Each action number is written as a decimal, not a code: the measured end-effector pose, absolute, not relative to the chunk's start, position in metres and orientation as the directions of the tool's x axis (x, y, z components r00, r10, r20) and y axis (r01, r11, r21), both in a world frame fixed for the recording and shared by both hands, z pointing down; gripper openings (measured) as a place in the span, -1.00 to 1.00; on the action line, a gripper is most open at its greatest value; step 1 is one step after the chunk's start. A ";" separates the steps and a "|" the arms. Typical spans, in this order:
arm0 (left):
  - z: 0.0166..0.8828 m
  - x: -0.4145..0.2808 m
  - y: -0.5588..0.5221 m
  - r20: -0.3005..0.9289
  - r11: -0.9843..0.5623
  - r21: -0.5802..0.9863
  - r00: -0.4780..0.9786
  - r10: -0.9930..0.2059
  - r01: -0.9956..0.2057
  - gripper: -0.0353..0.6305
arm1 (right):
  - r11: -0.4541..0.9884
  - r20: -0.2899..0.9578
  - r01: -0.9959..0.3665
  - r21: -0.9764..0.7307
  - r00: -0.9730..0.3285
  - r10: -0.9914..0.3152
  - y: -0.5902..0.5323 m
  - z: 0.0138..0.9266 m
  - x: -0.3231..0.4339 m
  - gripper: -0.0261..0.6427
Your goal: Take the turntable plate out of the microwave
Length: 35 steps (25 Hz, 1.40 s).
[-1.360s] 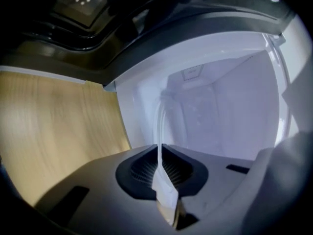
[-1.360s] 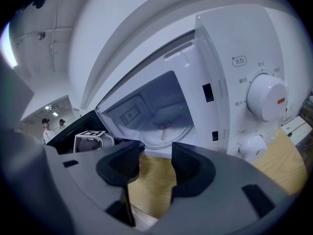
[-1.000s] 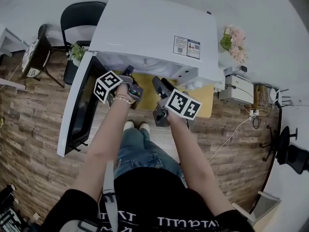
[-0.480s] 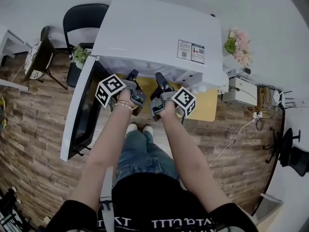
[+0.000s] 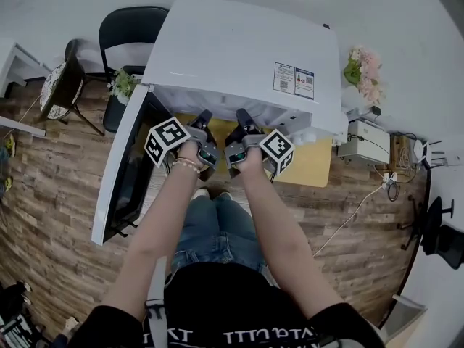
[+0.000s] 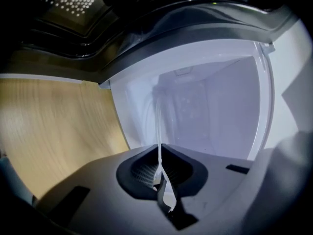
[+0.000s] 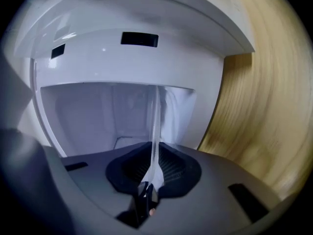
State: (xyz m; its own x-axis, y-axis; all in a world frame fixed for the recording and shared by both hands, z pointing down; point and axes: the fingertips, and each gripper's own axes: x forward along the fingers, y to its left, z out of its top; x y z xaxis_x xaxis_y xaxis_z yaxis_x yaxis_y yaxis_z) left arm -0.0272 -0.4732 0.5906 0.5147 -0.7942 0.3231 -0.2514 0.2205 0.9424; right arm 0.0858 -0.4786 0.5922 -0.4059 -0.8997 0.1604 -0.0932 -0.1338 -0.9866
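Site: white microwave (image 5: 239,49) on a yellow wooden desk (image 5: 315,162); its door (image 5: 123,172) is swung wide to the person's left, over the plank floor (image 5: 51,194).

Left gripper (image 5: 205,118): reaches into the cavity mouth. In the left gripper view (image 6: 159,168) its fingers (image 6: 137,173) are closed tight on a thin clear glass rim.

Right gripper (image 5: 241,118): just beside the left one, also at the cavity mouth. In the right gripper view (image 7: 151,168) its fingers (image 7: 171,170) are closing, and the pads already meet the glass edge that runs between them.

Turntable plate (image 6: 158,126): seen edge-on as a pale glass line in both gripper views (image 7: 154,121), with the white cavity interior behind it. It is pinched at its near rim by both grippers. From the head view it is hidden under the microwave's top, so I cannot tell whether it rests on the cavity floor or is lifted clear.

Surroundings: a black chair (image 5: 127,27) stands behind the door and pink flowers (image 5: 362,67) are off to the right.
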 end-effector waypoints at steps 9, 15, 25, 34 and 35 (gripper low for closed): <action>0.584 -0.026 -0.477 0.242 0.107 0.959 0.561 -0.791 -0.263 -0.81 | -0.084 0.079 -0.004 -0.996 -0.373 -0.925 -0.476 0.591 0.086 -0.78; 0.580 -0.027 -0.491 0.170 0.049 0.974 0.572 -0.803 -0.220 -0.55 | -0.016 0.012 0.006 -1.000 -0.369 -0.929 -0.471 0.585 0.085 -0.74; 0.591 -0.031 -0.492 0.113 0.044 0.989 0.538 -0.836 -0.140 -0.56 | 0.107 -0.085 -0.026 -0.994 -0.437 -0.895 -0.423 0.575 0.081 -0.70; 0.596 -0.032 -0.470 0.073 0.072 0.997 0.527 -0.847 -0.022 -0.76 | 0.109 -0.072 -0.046 -0.993 -0.489 -0.869 -0.381 0.575 0.080 -0.69; 0.595 -0.033 -0.467 0.064 0.071 0.997 0.524 -0.850 -0.007 -0.78 | 0.103 -0.064 -0.053 -0.993 -0.494 -0.867 -0.379 0.575 0.079 -0.69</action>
